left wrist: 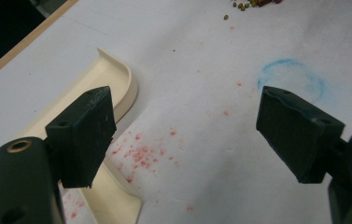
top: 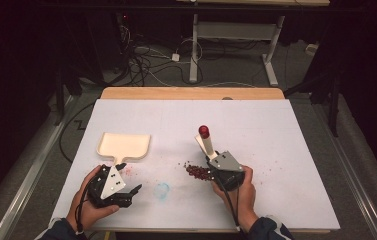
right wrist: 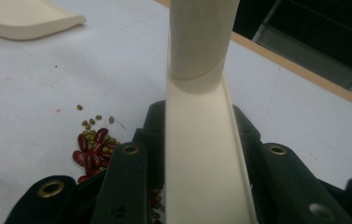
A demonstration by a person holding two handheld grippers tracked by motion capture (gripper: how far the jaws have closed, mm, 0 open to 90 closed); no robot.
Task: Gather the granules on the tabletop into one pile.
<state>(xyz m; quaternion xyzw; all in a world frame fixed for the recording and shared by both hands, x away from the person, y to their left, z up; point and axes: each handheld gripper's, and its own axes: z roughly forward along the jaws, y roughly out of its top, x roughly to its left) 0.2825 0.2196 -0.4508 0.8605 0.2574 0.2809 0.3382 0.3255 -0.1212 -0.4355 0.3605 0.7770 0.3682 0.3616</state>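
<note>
Between the two hands, beans [top: 198, 171] lie just left of the right gripper [top: 215, 161], jaws pinching the brush [top: 206, 141]; dustpan [top: 124, 145] waits beyond the left gripper's [top: 126, 192] spread jaws.

I hold a cream plastic brush handle with a round red knob at its tip [top: 205, 141]; its long flat channel runs up between my right-hand jaws, and it leans up and to the far left from my grip. At its near end, on the right-centre of the white table, lies a small heap of dark red kidney beans mixed with tiny green mung beans [top: 197, 171], loose and scattered at its far-left edge. Well apart, on the left side of the table, a cream plastic dustpan [top: 124, 145] lies flat, its open mouth facing far and its short handle pointing near.
</note>
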